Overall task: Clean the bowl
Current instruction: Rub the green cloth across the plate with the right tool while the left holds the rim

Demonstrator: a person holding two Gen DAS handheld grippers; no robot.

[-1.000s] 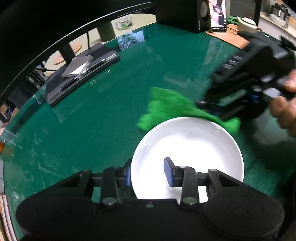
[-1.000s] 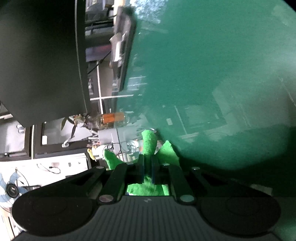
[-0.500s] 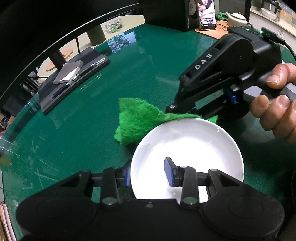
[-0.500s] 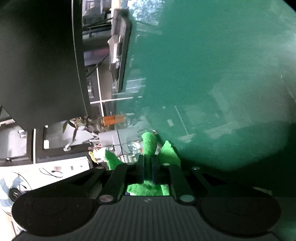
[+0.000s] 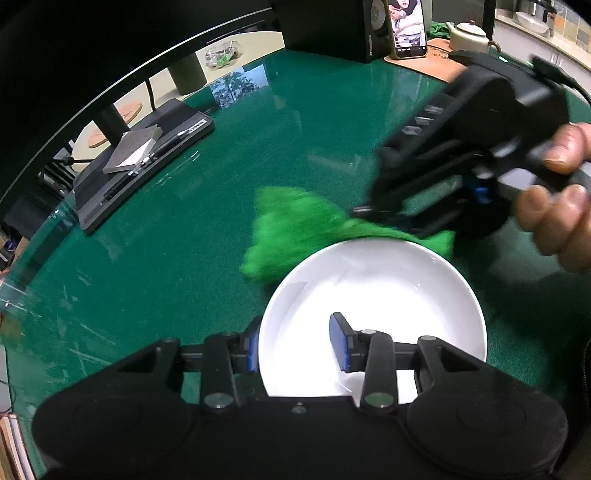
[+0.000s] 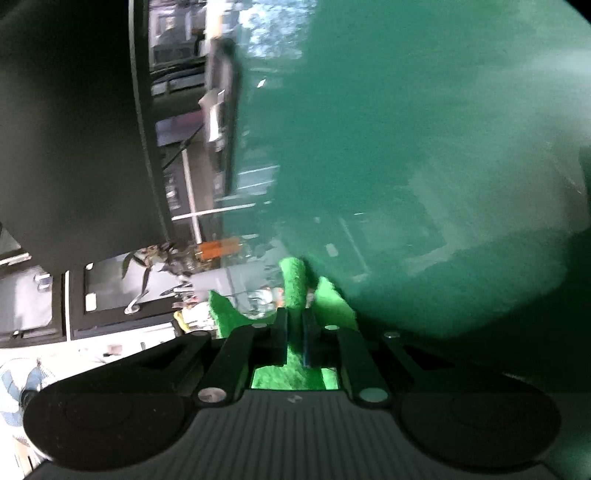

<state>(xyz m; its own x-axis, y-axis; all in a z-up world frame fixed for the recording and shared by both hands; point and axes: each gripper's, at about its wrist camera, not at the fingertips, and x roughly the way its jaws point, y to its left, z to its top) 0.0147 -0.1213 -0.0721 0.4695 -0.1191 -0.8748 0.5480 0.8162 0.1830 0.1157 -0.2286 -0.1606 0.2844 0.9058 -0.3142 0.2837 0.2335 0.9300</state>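
Note:
A white bowl sits on the green table, seen in the left wrist view. My left gripper is shut on the bowl's near rim, one blue pad outside and one inside. My right gripper, held by a hand, hovers just beyond the bowl's far rim, turned on its side. It is shut on a bright green cloth that hangs over the table past the far left rim. In the right wrist view the gripper pinches the cloth between its pads. The bowl is hidden in that view.
A black monitor base with a grey card lies at the left. A phone, a speaker and a teapot on a mat stand at the back right. The table edge curves at the far left.
My right gripper has swung with the cloth, first left, then back right, beyond the bowl's far rim; it is blurred now. My left gripper and the bowl have stayed still.

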